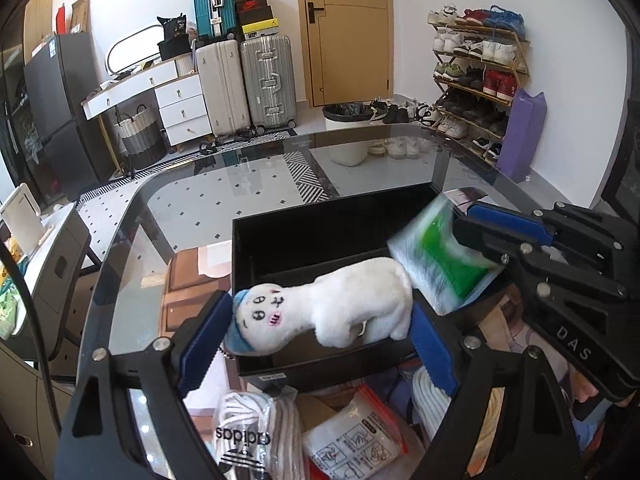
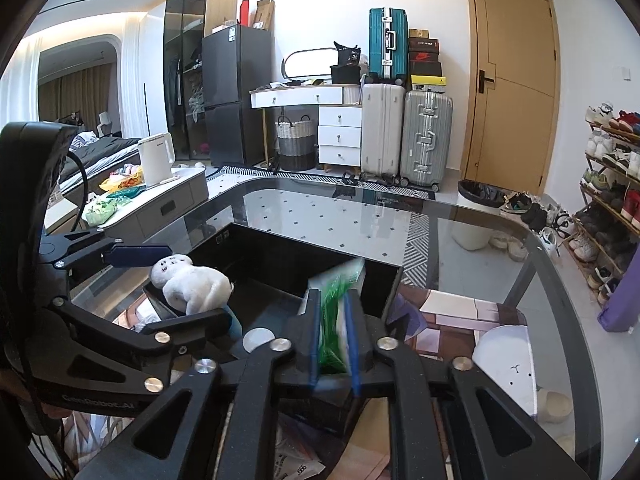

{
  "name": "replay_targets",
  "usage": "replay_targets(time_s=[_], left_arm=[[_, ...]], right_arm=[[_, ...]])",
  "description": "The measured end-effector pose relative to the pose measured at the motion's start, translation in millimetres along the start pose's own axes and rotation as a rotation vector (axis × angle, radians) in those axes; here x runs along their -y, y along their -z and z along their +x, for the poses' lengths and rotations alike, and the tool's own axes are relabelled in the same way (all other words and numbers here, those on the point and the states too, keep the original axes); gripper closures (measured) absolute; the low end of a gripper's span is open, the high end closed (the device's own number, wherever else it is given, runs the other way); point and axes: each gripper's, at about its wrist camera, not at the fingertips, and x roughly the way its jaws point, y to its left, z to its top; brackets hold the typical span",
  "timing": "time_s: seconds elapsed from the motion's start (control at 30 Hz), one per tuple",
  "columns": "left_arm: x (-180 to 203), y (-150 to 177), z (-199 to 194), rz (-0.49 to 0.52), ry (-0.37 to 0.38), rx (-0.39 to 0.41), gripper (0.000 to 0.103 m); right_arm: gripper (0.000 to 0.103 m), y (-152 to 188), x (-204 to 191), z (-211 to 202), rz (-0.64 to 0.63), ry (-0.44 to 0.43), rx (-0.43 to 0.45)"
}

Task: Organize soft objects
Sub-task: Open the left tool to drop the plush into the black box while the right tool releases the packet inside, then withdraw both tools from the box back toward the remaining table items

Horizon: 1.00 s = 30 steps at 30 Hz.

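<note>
At the lower centre of the left wrist view, a white plush toy (image 1: 340, 304) is clamped lengthwise between the blue pads of the left gripper (image 1: 316, 332), its face turned to the lower left and its body held over the near rim of a black box (image 1: 332, 220) set on a glass table (image 1: 224, 196). At the right of that view, a green-and-white packet (image 1: 440, 256), blurred, is pinched by the right gripper (image 1: 476, 240) above the box's right side. In the right wrist view the packet is seen upright between nearly closed blue pads at lower centre, with the toy to its left.
</note>
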Motion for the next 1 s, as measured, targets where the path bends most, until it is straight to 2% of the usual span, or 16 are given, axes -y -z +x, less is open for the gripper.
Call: replay_targets(time_s=[0.1, 0.23, 0.3, 0.6, 0.8, 1.0], left_arm=[[-0.2, -0.5, -3.5, -0.015, 0.009, 0.016, 0.015], [-5.4, 0.5, -9.8, -0.036, 0.007, 0.024, 0.008], [-8.0, 1.8, -13.8, -0.047, 0.0, 0.028, 0.002], [-15.6, 9.9, -39.7, -0.077, -0.034, 0.091, 0.0], [-23.4, 24.2, -55.3, -0.099, -0.052, 0.118, 0.0], [-30.5, 41.4, -64.7, -0.122, -0.062, 0.11, 0.0]], right_arm=[[0.063, 0.4, 1.1, -8.1, 0.002, 0.004, 0.014], [0.04, 4.8, 0.6, -23.0, 0.002, 0.003, 0.025], [0.017, 8.6, 0.1, -32.5, 0.012, 0.002, 0.04], [0.002, 24.3, -12.9, -63.4, 0.014, 0.0, 0.05], [0.001, 35.3, -17.3, -76.9, 0.039, -0.007, 0.046], [0.001, 44.4, -21.3, -82.6, 0.047, -0.008, 0.038]])
